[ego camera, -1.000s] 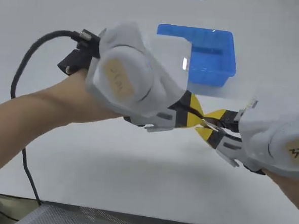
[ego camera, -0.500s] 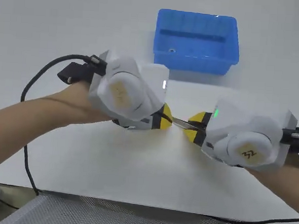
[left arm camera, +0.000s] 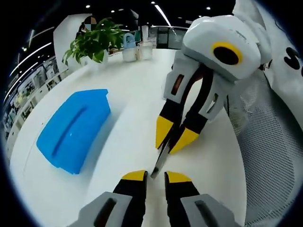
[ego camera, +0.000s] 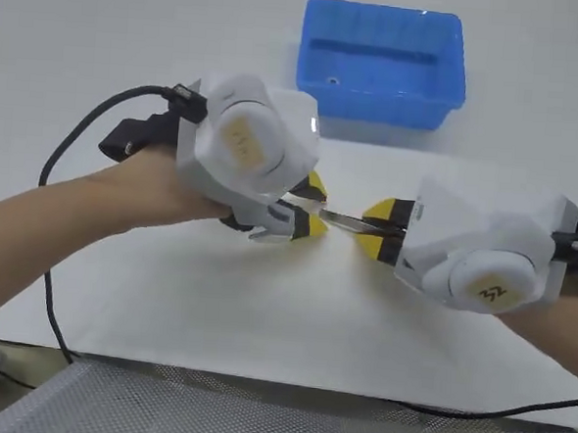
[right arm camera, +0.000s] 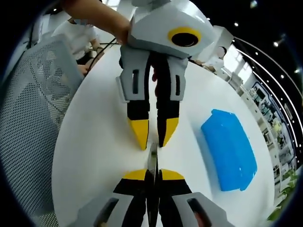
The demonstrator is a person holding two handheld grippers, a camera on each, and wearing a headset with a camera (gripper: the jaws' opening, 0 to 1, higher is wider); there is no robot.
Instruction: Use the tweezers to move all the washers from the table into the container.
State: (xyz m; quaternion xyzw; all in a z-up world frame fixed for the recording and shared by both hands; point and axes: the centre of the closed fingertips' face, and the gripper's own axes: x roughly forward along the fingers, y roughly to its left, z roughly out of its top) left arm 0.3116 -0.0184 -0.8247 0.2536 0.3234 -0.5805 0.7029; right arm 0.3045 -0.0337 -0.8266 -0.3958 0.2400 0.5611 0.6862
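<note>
R gripper (right arm camera: 152, 176) jaws clamped on tweezers (ego camera: 346, 220), tip pointing at L gripper (left arm camera: 155, 177). L jaws slightly apart, tweezer tip right at the gap, not pinched. Blue container (ego camera: 379, 106) sits on white table (ego camera: 263, 313), far side, well apart from both.

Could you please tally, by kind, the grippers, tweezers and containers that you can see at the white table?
grippers: 2 (left gripper, right gripper)
tweezers: 1
blue container: 1
Total: 4
</note>
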